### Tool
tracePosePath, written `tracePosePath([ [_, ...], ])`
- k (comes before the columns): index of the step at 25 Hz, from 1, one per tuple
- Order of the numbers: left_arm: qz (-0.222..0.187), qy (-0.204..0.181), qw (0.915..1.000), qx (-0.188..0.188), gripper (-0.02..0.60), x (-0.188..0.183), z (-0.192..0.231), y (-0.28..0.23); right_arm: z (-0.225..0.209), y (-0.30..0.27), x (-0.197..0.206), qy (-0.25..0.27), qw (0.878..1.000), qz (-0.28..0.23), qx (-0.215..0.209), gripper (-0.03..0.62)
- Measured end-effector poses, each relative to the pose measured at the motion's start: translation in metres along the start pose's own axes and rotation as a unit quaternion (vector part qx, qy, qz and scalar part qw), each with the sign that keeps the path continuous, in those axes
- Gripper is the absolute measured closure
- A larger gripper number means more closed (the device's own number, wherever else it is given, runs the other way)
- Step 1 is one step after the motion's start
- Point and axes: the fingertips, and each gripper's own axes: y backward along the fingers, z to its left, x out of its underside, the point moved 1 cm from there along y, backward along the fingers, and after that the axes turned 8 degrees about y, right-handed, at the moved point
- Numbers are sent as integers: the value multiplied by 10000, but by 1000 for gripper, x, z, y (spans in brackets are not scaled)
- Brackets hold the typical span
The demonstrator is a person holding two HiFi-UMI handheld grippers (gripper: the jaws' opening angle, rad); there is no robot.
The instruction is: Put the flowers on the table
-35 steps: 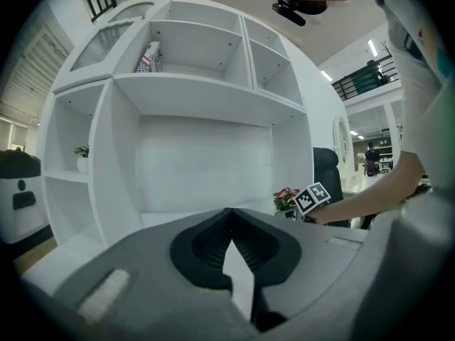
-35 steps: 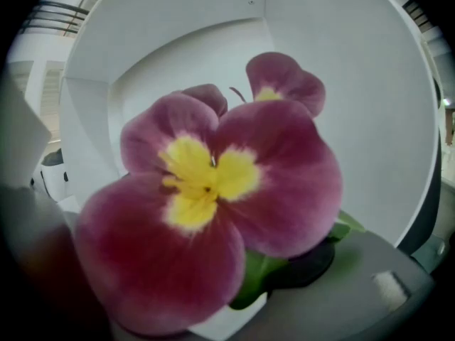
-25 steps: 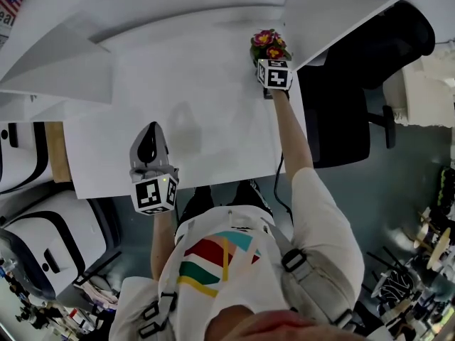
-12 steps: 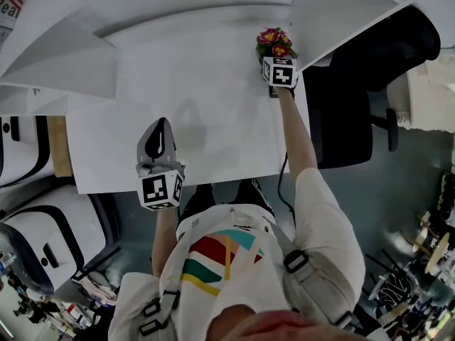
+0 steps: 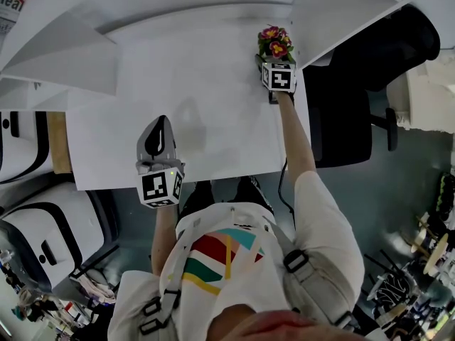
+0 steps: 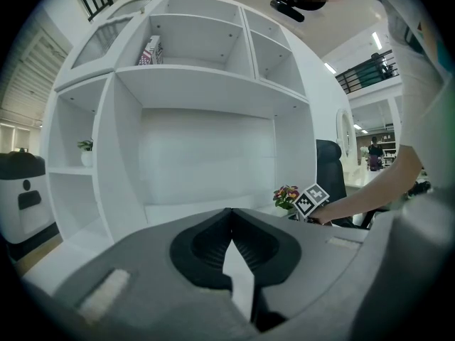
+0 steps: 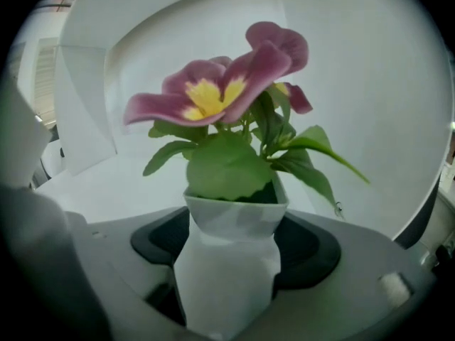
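Pink and yellow flowers [image 7: 220, 94] with green leaves stand upright in a white faceted vase [image 7: 227, 261]. My right gripper [image 7: 227, 297] is shut on the vase's lower part. In the head view the flowers [image 5: 274, 42] are over the far right corner of the white table [image 5: 213, 119], just beyond the right gripper [image 5: 274, 64]. Whether the vase's base touches the table is hidden. My left gripper [image 5: 158, 135] rests over the table's near left part, shut and holding nothing. From the left gripper [image 6: 229, 227] view, the flowers [image 6: 286, 195] show far off to the right.
A white shelf unit [image 6: 206, 84] rises behind the table, with a small plant [image 6: 86, 148] on a left shelf. A black office chair [image 5: 355, 84] stands right of the table. White and black machines [image 5: 28, 155] sit on the left.
The right gripper, with the vase in it, shifted slightly to the right along the table's far right corner. The left gripper barely moved.
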Motion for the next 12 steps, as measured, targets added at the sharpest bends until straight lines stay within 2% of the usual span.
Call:
tracePosePath([
  [12, -30, -51, 9999, 105, 578, 1, -9, 9, 0, 13, 9, -168, 9998, 12, 43, 246],
])
